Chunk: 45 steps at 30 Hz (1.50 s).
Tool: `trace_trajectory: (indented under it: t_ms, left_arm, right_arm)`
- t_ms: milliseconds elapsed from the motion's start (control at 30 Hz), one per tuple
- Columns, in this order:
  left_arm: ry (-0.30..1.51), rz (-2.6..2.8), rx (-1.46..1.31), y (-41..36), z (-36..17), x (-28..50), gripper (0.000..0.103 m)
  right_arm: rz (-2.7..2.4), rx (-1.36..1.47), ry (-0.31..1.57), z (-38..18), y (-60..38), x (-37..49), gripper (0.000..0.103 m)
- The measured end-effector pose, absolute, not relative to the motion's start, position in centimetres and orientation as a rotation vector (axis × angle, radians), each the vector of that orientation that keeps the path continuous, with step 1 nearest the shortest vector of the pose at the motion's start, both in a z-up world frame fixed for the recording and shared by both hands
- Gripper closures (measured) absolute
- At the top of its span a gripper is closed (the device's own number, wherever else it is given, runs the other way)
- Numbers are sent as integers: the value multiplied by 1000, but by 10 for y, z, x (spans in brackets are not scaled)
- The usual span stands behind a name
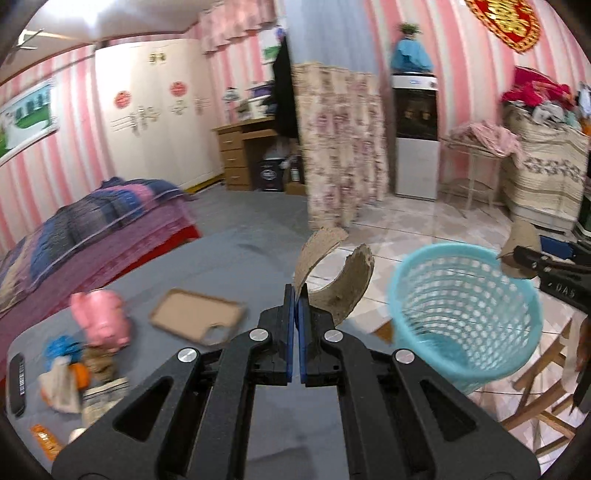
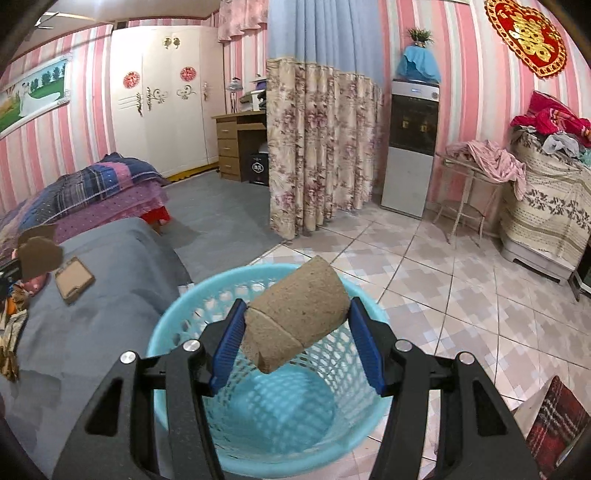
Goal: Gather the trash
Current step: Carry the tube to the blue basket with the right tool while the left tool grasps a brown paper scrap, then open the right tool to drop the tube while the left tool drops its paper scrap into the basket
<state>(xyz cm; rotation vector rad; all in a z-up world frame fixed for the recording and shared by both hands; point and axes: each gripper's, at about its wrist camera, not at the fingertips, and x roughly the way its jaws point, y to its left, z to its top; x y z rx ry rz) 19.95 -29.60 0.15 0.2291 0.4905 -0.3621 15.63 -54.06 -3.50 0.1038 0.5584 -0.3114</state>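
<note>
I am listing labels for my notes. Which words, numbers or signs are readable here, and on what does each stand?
"DAS": on the right gripper, left wrist view.
"囍": gold, on the red heart wall ornament.
Too blurred: labels on the black box under the desk and the orange packet.

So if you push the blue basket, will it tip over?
Probably, quite easily. The blue basket looks like thin plastic full of holes, so likely light. It seems nearly empty, with nothing heavy weighing it down. It is also narrower at the bottom than the rim, so a sideways push could topple it.
</note>
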Motion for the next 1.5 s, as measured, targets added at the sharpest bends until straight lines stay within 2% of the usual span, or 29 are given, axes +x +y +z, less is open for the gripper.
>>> trace_trajectory:
  t_ms: [267,800,867,933,1100,1333,1500]
  left_arm:
    - [543,-486,265,-365,-21,209,103]
    - [573,-593,325,-445,-40,243,101]
    - [586,-606,332,-448,-41,247,85]
    - [594,-597,338,-449,-43,250,53]
    - [574,-551,340,-434,-43,254,27]
    - [530,-441,282,-387,-27,256,6]
    - [494,-401,276,-364,-19,248,6]
  right_arm:
    - [-375,131,564,-42,-569,149,47]
    - [-414,192,571,-53,-587,151,47]
    - [-413,188,572,-53,-588,151,47]
    - [-409,180,576,-54,-587,153,47]
    - [-409,177,578,-55,-585,154,47]
    - [-394,168,574,-54,-576,159,47]
    - [-373,158,584,-61,-559,173,46]
